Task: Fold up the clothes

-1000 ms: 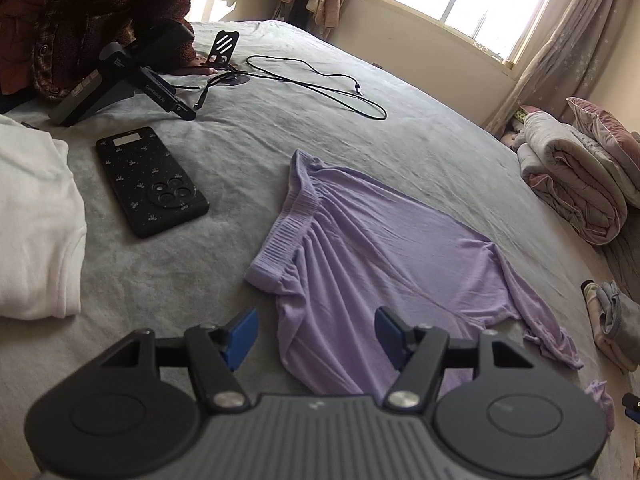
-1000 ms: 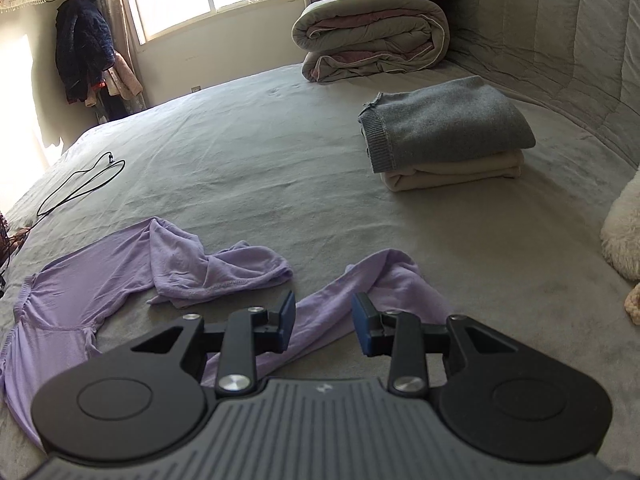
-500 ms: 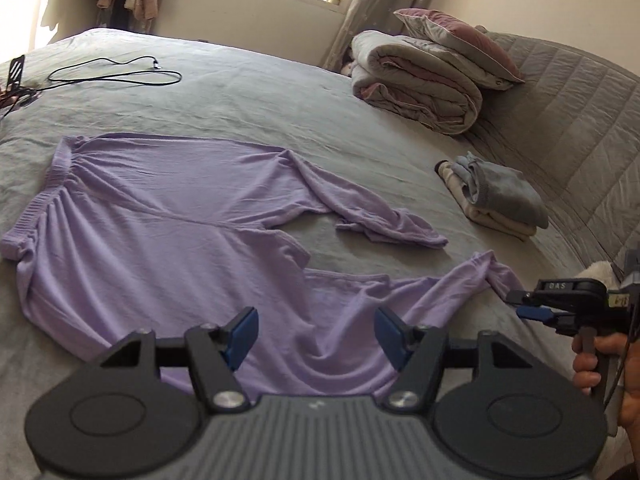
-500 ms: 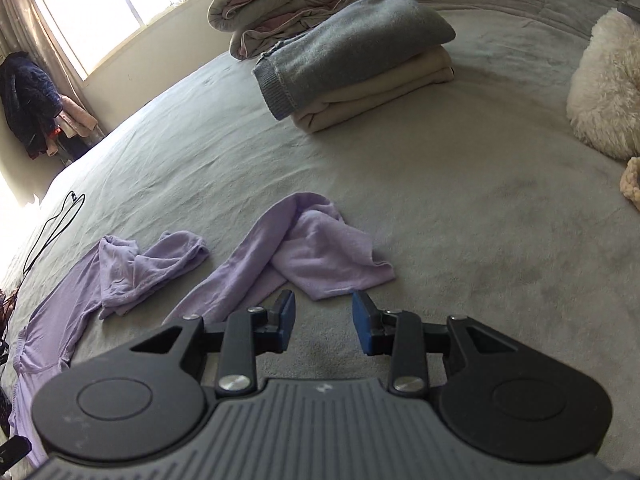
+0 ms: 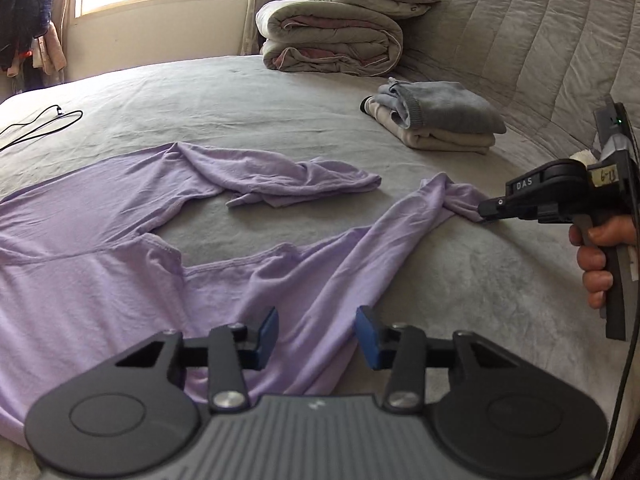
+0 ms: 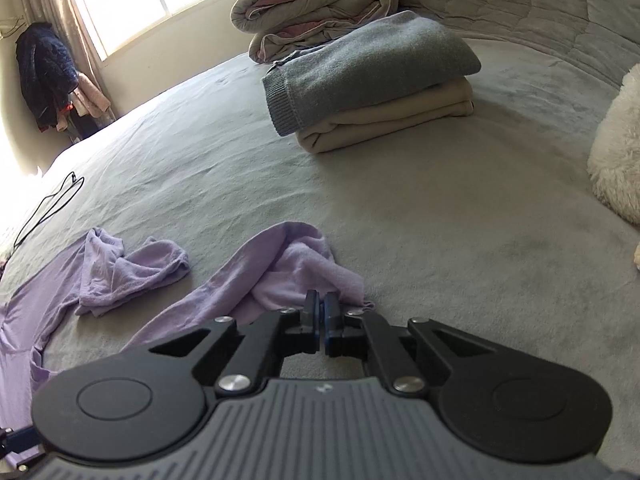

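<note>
I am laying out a lilac long-sleeved top [image 5: 92, 232] on the grey bed [image 5: 280, 92] so that I can fold it, and the folded grey and beige stack [image 5: 436, 120] serves as my landmark. The top is lying flat, well on the near side of that stack and toward the window side of the bed, with its neckline facing the stack. One sleeve [image 5: 288, 180] is lying crumpled and doubled back between the top's body and the stack. The other sleeve [image 5: 360, 248] is running out toward the near side of the stack, and its cuff [image 6: 304, 268] is bunched up just short of it.

My right hand-held gripper [image 6: 320, 312] is pressed together, and it is pinching the edge of that bunched cuff; I am holding it there because, as I judge it, the sleeve needs pulling straight before it can be folded in across the body. My left hand-held gripper [image 5: 316, 332] is hovering over the same sleeve near where it joins the body, farther from the stack, and its jaws are closing with the cloth lying under and between them, the blue pads [image 5: 368, 336] not yet pressing on it. I judge that it is coming in there to take the shoulder end, so the sleeve is carried by both ends
</note>
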`<state>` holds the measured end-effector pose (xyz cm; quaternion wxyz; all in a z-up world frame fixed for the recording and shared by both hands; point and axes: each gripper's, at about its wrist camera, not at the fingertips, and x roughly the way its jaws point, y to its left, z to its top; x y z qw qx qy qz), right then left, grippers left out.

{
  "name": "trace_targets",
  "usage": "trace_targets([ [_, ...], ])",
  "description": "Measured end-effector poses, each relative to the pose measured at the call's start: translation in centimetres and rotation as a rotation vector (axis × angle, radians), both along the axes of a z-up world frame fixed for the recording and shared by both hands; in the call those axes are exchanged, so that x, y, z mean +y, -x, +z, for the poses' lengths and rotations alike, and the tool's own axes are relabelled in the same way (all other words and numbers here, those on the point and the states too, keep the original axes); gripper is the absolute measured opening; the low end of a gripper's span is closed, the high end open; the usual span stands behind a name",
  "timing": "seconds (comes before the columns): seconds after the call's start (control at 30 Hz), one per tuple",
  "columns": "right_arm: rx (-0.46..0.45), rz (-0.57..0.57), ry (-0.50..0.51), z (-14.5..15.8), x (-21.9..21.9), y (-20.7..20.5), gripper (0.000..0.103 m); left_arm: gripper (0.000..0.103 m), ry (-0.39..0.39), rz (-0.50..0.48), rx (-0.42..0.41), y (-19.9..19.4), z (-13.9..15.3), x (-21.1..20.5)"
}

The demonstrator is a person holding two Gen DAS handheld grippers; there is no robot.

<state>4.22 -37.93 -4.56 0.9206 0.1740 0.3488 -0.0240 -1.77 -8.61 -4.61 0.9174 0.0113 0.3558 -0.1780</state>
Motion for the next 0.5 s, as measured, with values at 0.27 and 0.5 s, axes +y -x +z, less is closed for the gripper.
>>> trace_targets([
  [0.27, -0.049, -0.077, -0.052, 1.9, -3.0, 0.7, 0.002, 0.0, 0.083, 0.047, -0.002, -1.4, 0.8, 0.4],
  [0.5, -0.085, -0.111, -0.063, 3.2, -5.0, 1.5, 0.001, 0.0, 0.155, 0.09, -0.047, -2.3, 2.3, 1.9],
])
